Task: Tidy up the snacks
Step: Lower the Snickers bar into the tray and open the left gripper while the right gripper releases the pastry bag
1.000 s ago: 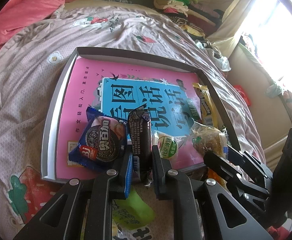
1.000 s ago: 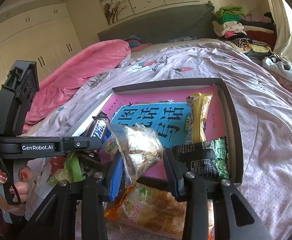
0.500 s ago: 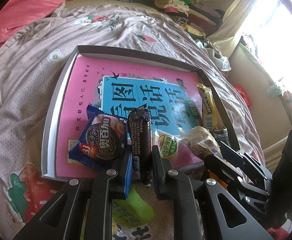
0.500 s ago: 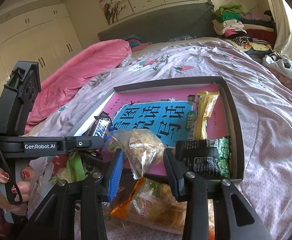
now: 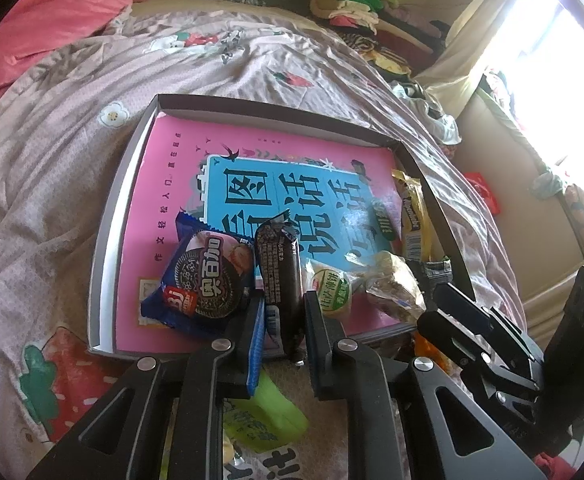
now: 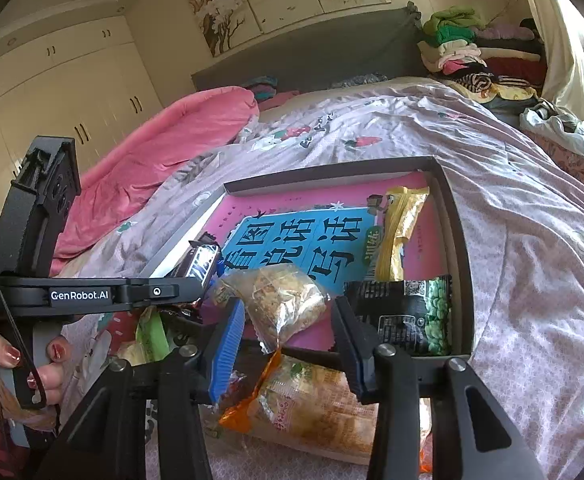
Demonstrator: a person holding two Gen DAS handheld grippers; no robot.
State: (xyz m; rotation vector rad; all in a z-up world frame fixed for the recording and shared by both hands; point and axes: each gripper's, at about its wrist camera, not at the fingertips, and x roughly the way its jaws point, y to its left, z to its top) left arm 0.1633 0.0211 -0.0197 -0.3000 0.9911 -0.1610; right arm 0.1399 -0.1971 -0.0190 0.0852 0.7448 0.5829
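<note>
A shallow grey tray (image 5: 104, 240) lined with a pink and blue book lies on the bed. My left gripper (image 5: 282, 316) is shut on a black chocolate bar (image 5: 278, 268), held over the tray's near edge. A blue Oreo pack (image 5: 204, 280) lies left of it, a small green-labelled pack (image 5: 330, 288) right of it. My right gripper (image 6: 288, 324) is open; a clear bag of brown snack (image 6: 280, 300) lies between its jaws on the tray's near edge. It also shows in the left wrist view (image 5: 392, 284). A yellow pack (image 6: 400, 228) and a black-green pack (image 6: 408, 316) lie at the tray's right side.
Loose snacks lie on the bedspread in front of the tray: an orange-edged clear pack (image 6: 312, 404) and a green pack (image 5: 264, 416). A pink duvet (image 6: 164, 152) is at the back left, piled clothes (image 6: 472, 52) at the back right.
My right gripper has opened and drawn back; the clear bag has dropped from its jaws onto the tray's near edge. My left gripper still holds the chocolate bar, barely moved.
</note>
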